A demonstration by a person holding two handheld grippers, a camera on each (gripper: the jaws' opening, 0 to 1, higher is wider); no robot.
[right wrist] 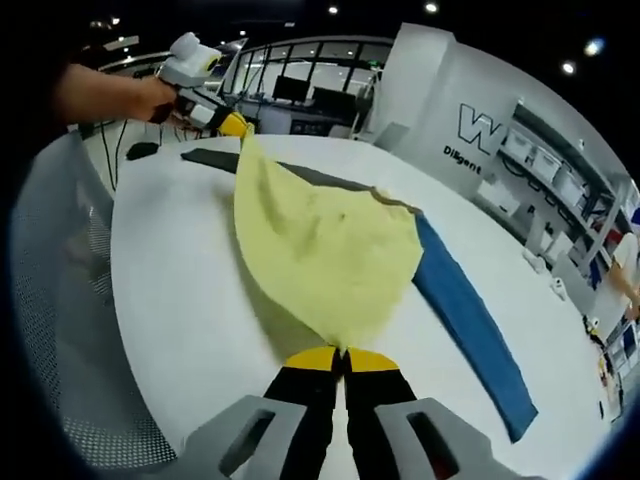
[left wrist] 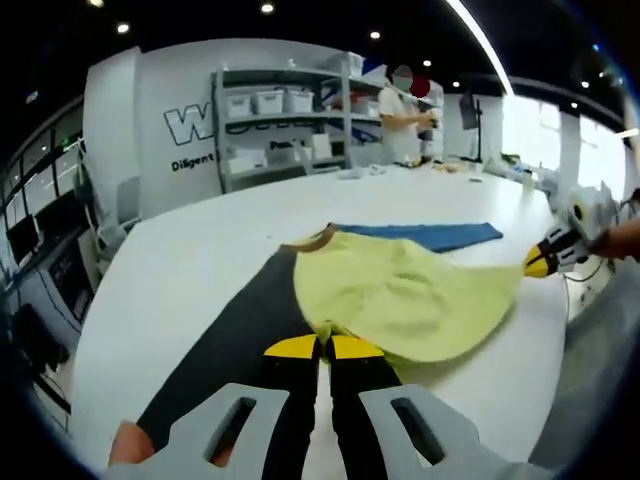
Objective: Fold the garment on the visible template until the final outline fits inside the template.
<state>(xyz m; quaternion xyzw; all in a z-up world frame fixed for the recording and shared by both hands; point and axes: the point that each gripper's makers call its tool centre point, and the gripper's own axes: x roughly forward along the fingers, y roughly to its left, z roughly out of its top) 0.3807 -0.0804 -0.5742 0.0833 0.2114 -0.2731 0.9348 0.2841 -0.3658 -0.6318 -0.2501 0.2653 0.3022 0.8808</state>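
left gripper view: yellow garment [left wrist: 410, 290] is held slightly above white desk [left wrist: 200, 240], over dark template [left wrist: 230, 340] and blue strip [left wrist: 440, 236]. left claw [left wrist: 322, 347] is pinched shut on one garment corner; right claw [right wrist: 340, 358] is pinched on the opposite corner. fabric is judged light, limp, easily creased; hold is best kept at corners.

Both views low and close over the white table [left wrist: 200, 250], facing opposite ways, sharing the yellow garment [left wrist: 410, 290].
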